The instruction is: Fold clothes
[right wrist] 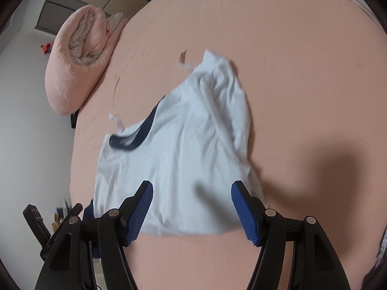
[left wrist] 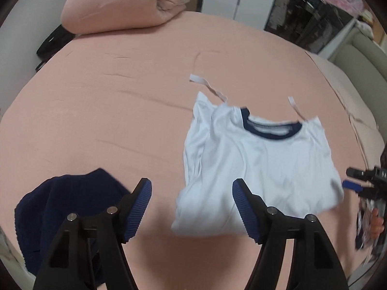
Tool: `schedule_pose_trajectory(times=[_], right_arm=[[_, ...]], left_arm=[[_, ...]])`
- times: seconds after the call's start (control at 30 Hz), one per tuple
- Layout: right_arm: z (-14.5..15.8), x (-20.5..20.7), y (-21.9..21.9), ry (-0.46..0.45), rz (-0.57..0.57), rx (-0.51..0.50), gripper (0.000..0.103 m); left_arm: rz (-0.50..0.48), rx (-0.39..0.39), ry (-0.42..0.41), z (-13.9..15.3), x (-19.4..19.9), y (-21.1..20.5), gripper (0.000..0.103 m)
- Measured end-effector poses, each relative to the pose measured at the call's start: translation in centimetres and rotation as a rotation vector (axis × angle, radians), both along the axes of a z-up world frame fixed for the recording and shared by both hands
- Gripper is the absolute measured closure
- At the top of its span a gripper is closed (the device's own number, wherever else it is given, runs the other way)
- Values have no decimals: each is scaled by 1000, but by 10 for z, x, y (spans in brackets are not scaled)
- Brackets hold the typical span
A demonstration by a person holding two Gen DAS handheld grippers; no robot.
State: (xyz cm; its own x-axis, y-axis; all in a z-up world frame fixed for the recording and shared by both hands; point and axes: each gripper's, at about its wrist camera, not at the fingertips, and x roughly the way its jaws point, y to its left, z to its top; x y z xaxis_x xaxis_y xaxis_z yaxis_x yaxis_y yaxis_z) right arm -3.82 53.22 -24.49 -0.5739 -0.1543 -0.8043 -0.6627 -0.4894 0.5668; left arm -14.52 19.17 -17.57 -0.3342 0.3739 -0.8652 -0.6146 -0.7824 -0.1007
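A pale blue T-shirt point(left wrist: 256, 162) with a navy collar point(left wrist: 271, 130) lies partly folded on the pink bed; it also shows in the right wrist view point(right wrist: 179, 154). Two white straps point(left wrist: 210, 87) stick out past its shoulders. My left gripper point(left wrist: 192, 207) is open and empty, above the shirt's near left corner. My right gripper point(right wrist: 192, 210) is open and empty, above the shirt's near hem. The right gripper also shows at the right edge of the left wrist view point(left wrist: 362, 181), beside the shirt. A dark navy garment point(left wrist: 65, 210) lies crumpled to the left.
A rolled pink duvet point(left wrist: 116, 4) lies at the far side of the bed point(left wrist: 108, 96). Dark shelves point(left wrist: 309, 12) and a beige headboard point(left wrist: 362, 62) stand at the right. The bed's left edge drops to the floor point(right wrist: 31, 120).
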Motion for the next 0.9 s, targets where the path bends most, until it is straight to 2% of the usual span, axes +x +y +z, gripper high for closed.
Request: schedule_pose_trajectory(times=[0.1,0.27,0.43,0.57,0.73,0.9], right_arm=[[3,-1,-17,-10,42,36,36],[5,7,-37,-26,90,76,36],[2,22,-51,-4,79,31,36],[-17,38,-55,-3,48,-18,36],[-46,50,-45,-3,-47,-96,36],[-54,58,-39,42,-82,-126,36]], left_arm=[[-12,-4,15,-2,7,-7,35],[-1,30,-26,-11,12,-15,35],[-19,42,-50,-18,26,-24,34],[-28,22,-120,-39,33,-25,34],[29,47,-224,-59,27,-32,35],[66,90,-268,-64,26,-37,34]])
